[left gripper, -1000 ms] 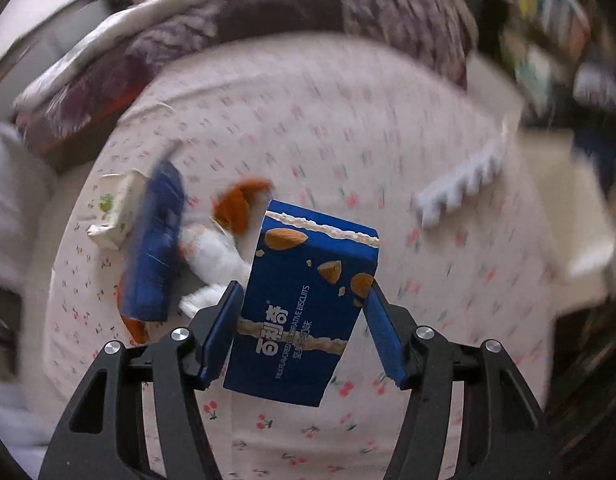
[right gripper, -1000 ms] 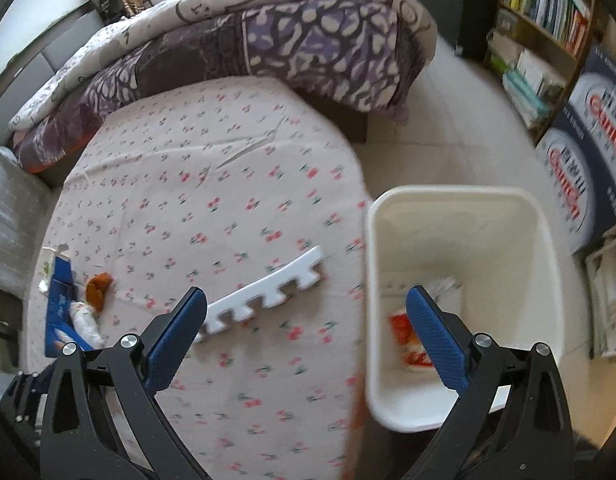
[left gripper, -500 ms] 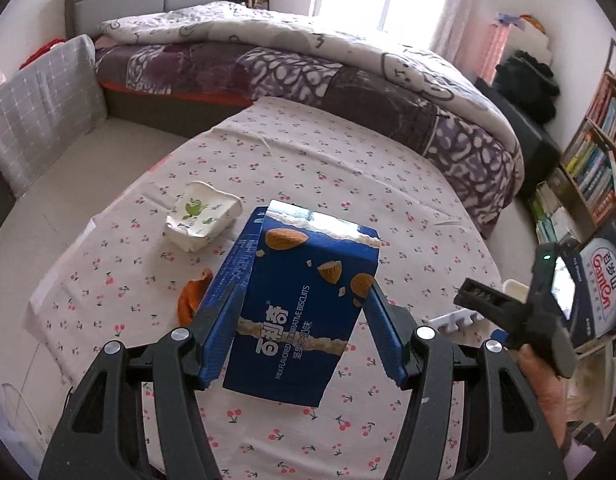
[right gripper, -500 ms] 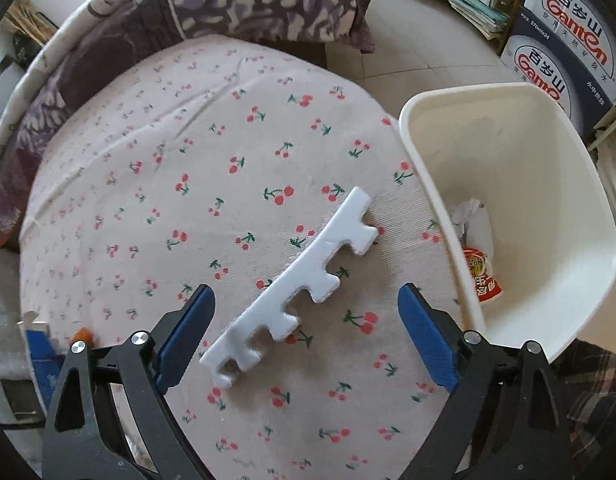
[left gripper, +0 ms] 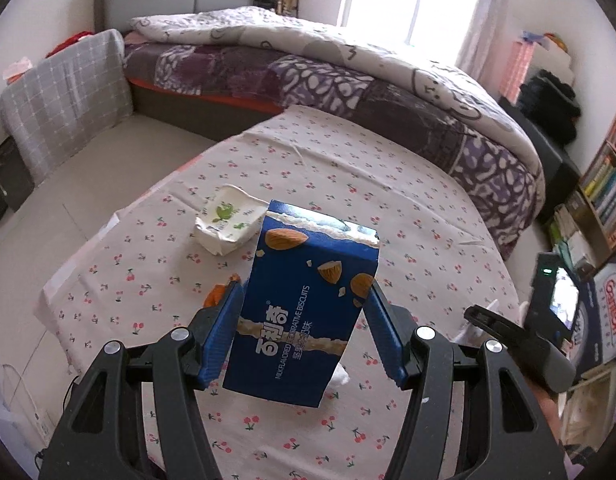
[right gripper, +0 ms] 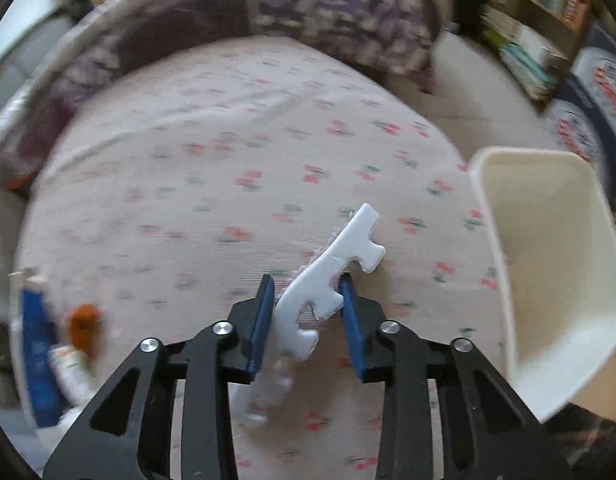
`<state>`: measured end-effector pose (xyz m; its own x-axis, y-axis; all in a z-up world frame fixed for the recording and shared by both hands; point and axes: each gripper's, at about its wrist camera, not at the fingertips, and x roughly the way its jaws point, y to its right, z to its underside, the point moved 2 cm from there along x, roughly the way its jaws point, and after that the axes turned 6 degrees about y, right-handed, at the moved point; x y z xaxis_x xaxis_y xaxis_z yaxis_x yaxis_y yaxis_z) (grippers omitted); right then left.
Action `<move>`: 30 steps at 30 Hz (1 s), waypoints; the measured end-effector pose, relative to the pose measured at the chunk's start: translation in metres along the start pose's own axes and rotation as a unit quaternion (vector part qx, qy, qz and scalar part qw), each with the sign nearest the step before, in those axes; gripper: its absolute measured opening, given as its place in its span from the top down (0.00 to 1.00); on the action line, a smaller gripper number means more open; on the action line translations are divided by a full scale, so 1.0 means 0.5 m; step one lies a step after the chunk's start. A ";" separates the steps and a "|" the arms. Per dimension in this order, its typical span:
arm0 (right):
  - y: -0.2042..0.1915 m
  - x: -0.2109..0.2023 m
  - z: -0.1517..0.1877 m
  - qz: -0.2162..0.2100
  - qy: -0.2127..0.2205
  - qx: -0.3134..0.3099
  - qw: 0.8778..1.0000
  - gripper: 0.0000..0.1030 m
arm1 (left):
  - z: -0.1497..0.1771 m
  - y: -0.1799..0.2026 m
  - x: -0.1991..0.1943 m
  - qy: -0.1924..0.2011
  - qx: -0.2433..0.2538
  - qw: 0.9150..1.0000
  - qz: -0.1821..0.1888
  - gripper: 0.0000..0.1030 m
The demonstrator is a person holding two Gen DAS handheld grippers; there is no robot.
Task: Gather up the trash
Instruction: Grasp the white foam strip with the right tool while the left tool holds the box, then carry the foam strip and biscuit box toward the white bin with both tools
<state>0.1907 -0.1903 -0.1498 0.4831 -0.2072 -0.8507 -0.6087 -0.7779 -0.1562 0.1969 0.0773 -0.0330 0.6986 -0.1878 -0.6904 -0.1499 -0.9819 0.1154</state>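
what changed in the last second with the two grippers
The right hand-held gripper, wide open over the cloth a second ago, came down and closed on the white foam strip. The left hand-held gripper still grips the blue biscuit box. The white bin stays beside the table.

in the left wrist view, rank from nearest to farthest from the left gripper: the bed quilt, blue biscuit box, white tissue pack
1. blue biscuit box, held between the left gripper fingers.
2. white tissue pack, on the cherry-print cloth, up and left of the box.
3. bed quilt, far behind, beyond the cloth.
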 end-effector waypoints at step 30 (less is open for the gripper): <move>0.001 -0.305 -0.046 -0.090 0.244 -0.114 0.959 0.70 | -0.029 0.085 -0.067 0.127 -0.013 0.991 -0.032 0.41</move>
<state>0.1312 -0.1724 -0.0084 0.8383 -0.2670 -0.4753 -0.3612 -0.9251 -0.1174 0.1772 0.0413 0.0057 0.8599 -0.1207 -0.4960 -0.0833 -0.9918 0.0969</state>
